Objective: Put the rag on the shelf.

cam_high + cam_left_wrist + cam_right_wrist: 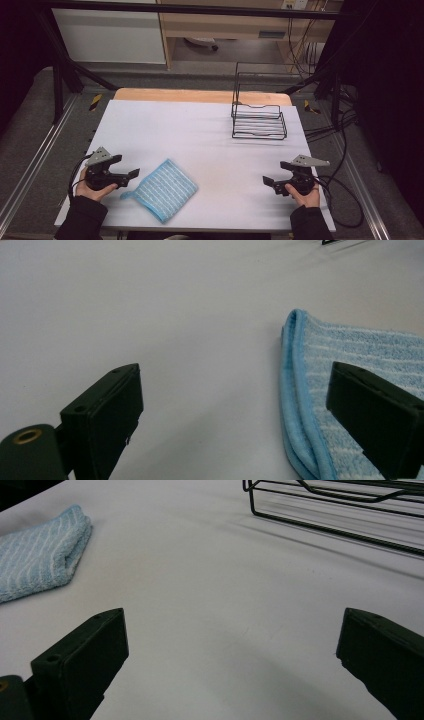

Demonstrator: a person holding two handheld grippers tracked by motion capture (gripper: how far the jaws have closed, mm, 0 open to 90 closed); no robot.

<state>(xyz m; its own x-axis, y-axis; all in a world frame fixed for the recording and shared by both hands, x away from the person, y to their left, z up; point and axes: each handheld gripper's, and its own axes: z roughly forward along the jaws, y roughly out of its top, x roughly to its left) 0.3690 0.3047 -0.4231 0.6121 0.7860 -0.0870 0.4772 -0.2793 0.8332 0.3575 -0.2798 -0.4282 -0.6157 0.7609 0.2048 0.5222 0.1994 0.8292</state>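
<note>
High view shows the folded blue towel (162,190) lying flat on the white surface (200,135) near its front edge, just beside the left tongs (131,175), which stand released with nothing between the jaws. Right tongs (270,181) are also released and empty, well apart from the towel, and the black wire rack (259,122) stands farther back on the right.
</note>
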